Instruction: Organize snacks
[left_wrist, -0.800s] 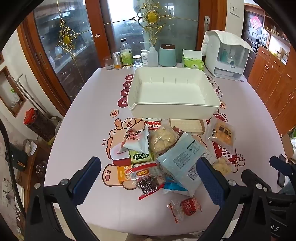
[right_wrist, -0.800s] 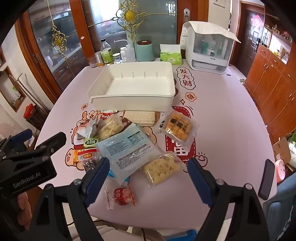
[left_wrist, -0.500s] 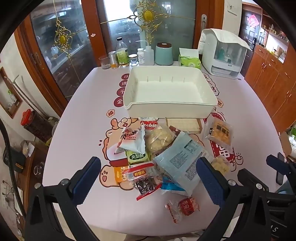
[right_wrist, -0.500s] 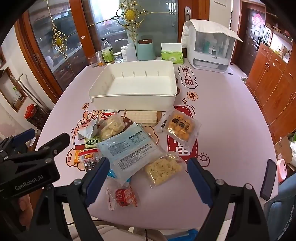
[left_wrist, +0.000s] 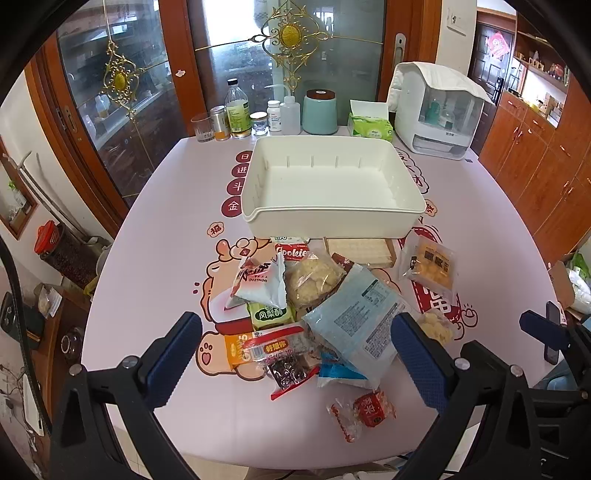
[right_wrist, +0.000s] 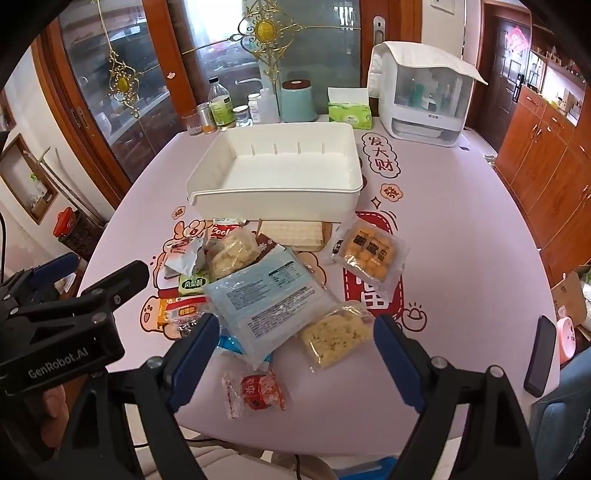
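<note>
An empty white bin (left_wrist: 332, 218) (right_wrist: 277, 201) stands mid-table. In front of it lies a heap of snack packets: a large pale-blue pack (left_wrist: 356, 319) (right_wrist: 267, 299), a yellow-ball pack (left_wrist: 430, 266) (right_wrist: 367, 253), a clear bag of yellow pieces (right_wrist: 334, 338), a green packet (left_wrist: 269, 315), a wafer box (left_wrist: 360, 251), and a small red wrapped sweet (left_wrist: 371, 408) (right_wrist: 260, 391) nearest me. My left gripper (left_wrist: 299, 360) hovers open above the heap's near side. My right gripper (right_wrist: 295, 360) also hangs open, above the red sweet and the clear bag. Neither holds anything.
Bottles, jars, a teal canister (left_wrist: 320, 110), a green tissue box (left_wrist: 370, 125) and a white appliance (left_wrist: 436, 110) line the table's far edge. A phone (right_wrist: 540, 360) lies at the right edge. Wooden cabinets stand at right, glass doors behind.
Both views have shifted slightly: the bin and snacks sit a little further left and lower in frame. Both grippers stay open and nothing on the table has moved.
</note>
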